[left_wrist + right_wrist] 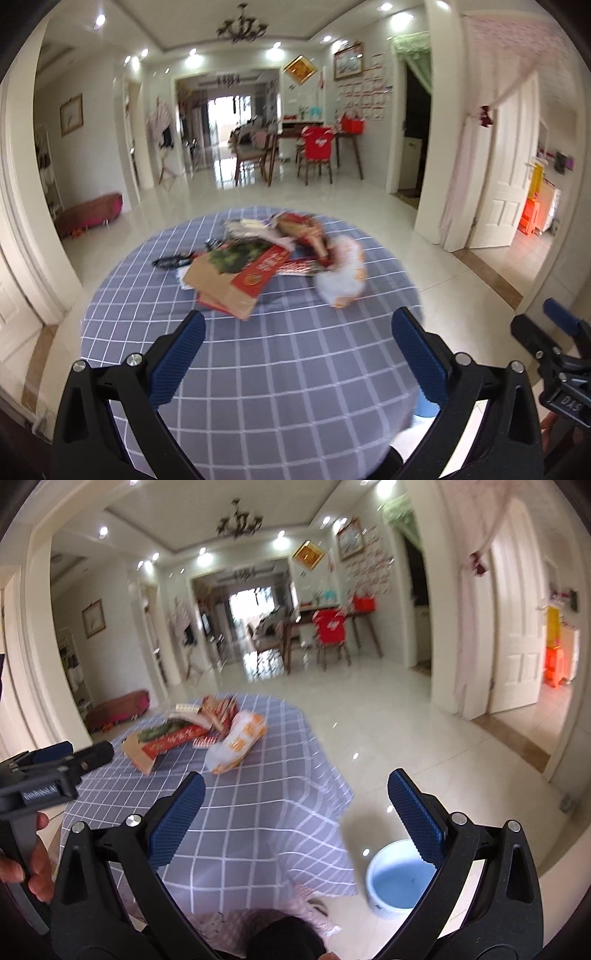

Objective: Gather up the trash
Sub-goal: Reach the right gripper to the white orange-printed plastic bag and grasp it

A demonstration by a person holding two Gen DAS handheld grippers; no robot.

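Note:
A pile of trash lies on the far half of a round table with a grey checked cloth [280, 354]. It holds a flattened brown and red carton [232, 275], a white and orange plastic bag [341, 277] and crumpled wrappers [303, 229]. My left gripper [299, 354] is open and empty, above the near part of the table, short of the pile. My right gripper [295, 816] is open and empty, over the table's right edge; the bag [236, 744] and carton [162, 744] lie ahead to its left. A pale blue bucket [397, 880] stands on the floor below the right gripper.
Glossy tiled floor [332, 199] surrounds the table. Wooden chairs and a dining table [314, 147] stand far back. A white door [513, 162] is open at the right. The right gripper's body shows at the left view's right edge [561, 354].

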